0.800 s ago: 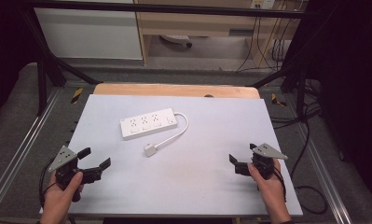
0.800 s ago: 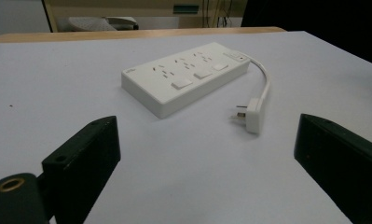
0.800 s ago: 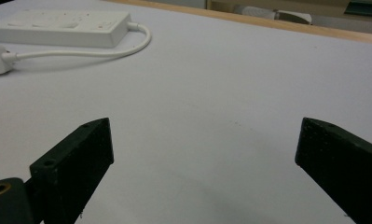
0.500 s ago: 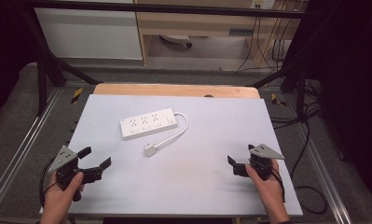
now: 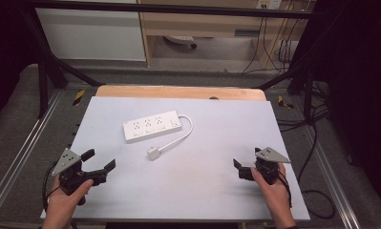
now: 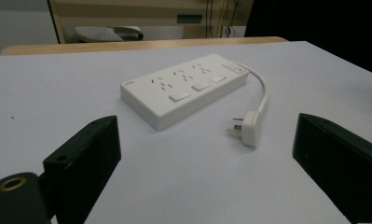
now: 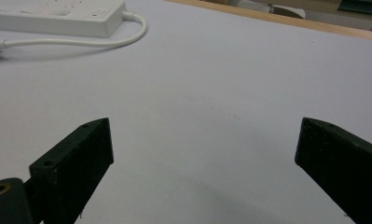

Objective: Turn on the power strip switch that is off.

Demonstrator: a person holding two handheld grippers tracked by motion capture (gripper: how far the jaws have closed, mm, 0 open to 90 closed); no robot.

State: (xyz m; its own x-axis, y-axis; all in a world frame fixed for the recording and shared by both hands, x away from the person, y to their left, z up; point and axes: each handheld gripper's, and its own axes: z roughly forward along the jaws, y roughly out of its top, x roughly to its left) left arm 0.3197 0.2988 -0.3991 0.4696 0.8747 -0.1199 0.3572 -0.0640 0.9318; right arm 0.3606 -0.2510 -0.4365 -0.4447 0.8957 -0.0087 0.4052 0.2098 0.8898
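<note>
A white power strip [image 5: 152,126] lies flat, sockets up, a little left of the middle of the high view on the pale worktop [image 5: 216,191], turned at a slight angle. Its short cord [image 5: 181,138] loops round from the right end and comes back toward the person, ending in the plug [image 5: 153,153], which lies on the worktop just below the strip. That leaves the plug free and within easy reach, I'd say.

The left tongs [image 5: 101,163] sit at the lower left of the frame, spread wide with nothing between the jaws, aimed up at the strip and plug. The right tongs [image 5: 239,168] wait at the lower right, likewise wide apart and empty, well away from the strip.
</note>
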